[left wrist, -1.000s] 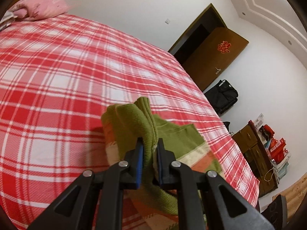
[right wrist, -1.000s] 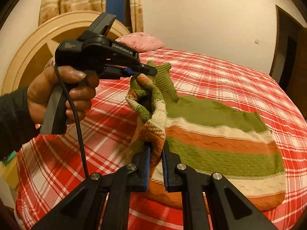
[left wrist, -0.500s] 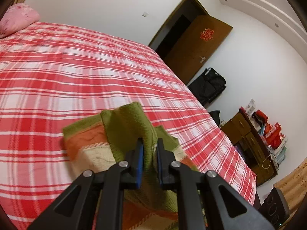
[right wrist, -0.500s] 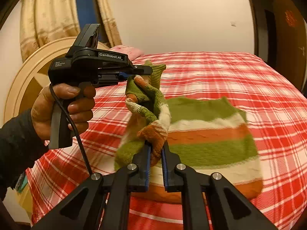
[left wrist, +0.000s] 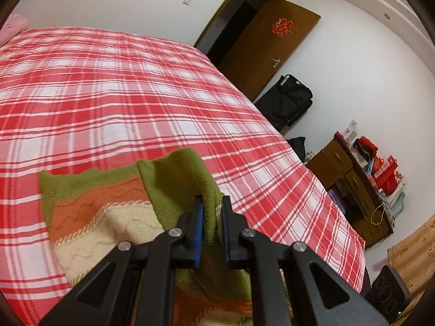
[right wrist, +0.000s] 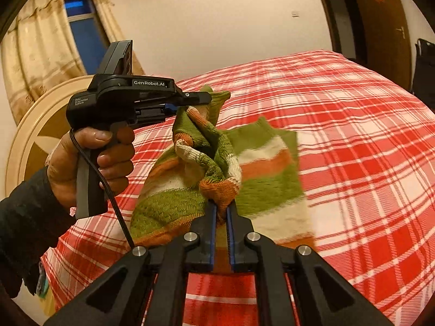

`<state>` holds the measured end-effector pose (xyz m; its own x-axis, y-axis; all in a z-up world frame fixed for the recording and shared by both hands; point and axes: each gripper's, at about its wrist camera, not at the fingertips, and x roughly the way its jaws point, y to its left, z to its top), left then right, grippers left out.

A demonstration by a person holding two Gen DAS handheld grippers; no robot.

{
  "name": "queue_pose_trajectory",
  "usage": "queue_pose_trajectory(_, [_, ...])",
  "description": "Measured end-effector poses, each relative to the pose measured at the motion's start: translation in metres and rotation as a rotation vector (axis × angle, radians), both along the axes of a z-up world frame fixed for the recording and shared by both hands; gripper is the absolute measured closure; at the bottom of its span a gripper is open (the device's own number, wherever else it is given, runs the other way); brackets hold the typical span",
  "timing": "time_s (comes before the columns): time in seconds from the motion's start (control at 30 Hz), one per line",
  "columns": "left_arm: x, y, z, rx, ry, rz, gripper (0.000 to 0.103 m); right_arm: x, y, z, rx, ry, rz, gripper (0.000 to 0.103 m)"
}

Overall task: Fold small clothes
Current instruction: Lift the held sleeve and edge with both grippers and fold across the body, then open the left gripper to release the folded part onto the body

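Both tongs clench the green, orange and cream striped knitted sweater (right wrist: 266, 163): left tongs (left wrist: 211, 203) pinch its green ribbed edge, right tongs (right wrist: 220, 206) an orange bunched corner, lifting it above the red-and-white plaid bed (left wrist: 122, 95), its far half lying there.

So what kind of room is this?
It looks like a bedroom at home. There's a big bed with a red plaid cover and a pink pillow, a wooden door, and a curtained window. Both grippers hold a striped sweater.
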<state>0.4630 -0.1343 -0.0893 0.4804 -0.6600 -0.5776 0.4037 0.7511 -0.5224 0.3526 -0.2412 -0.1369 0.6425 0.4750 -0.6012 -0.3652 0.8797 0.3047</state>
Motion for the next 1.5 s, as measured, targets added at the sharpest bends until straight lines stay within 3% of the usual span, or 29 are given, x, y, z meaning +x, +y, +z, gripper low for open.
queue_pose_trajectory(0.43, [0.007,-0.052,-0.029,0.079,0.035,-0.068,0.091,0.003,-0.036,-0.027,0.088,0.142,-0.044,0.097])
queue_pose_trajectory(0.63, [-0.003,-0.072,-0.026,0.137,-0.020,-0.103,0.090,0.005,-0.045,-0.041,0.111,0.207,-0.073,0.097])
queue_pose_trajectory(0.73, [-0.010,-0.073,-0.021,0.152,-0.036,-0.106,0.079,0.002,-0.049,-0.045,0.102,0.221,-0.091,0.097])
queue_pose_trajectory(0.9, [-0.040,-0.045,-0.010,0.184,-0.144,-0.069,0.035,-0.001,-0.058,-0.048,0.079,0.230,-0.125,0.097])
queue_pose_trajectory(1.07, [-0.075,0.005,-0.012,0.265,-0.210,-0.004,0.023,-0.007,-0.066,-0.030,0.084,0.158,-0.142,0.096])
queue_pose_trajectory(1.13, [-0.092,0.024,-0.015,0.295,-0.245,0.027,0.016,-0.005,-0.063,-0.020,0.069,0.128,-0.147,0.085])
queue_pose_trajectory(1.2, [-0.103,0.031,-0.021,0.311,-0.251,0.047,0.014,0.004,-0.056,-0.009,0.100,0.109,-0.129,0.034])
queue_pose_trajectory(1.23, [-0.111,0.035,-0.026,0.314,-0.254,0.037,0.013,0.008,-0.052,-0.005,0.129,0.096,-0.124,0.032])
queue_pose_trajectory(1.3, [-0.118,0.034,-0.035,0.336,-0.255,0.033,0.013,0.024,-0.038,0.003,0.148,0.093,-0.080,0.032])
queue_pose_trajectory(1.43, [-0.126,0.034,-0.054,0.343,-0.232,0.027,0.013,0.079,-0.005,0.001,0.065,0.148,-0.068,0.035])
queue_pose_trajectory(1.47, [-0.127,0.034,-0.058,0.340,-0.229,0.028,0.013,0.089,-0.001,-0.003,0.035,0.164,-0.081,0.046])
queue_pose_trajectory(1.5, [-0.126,0.035,-0.062,0.334,-0.221,0.028,0.013,0.103,0.001,-0.010,0.006,0.206,-0.086,0.068])
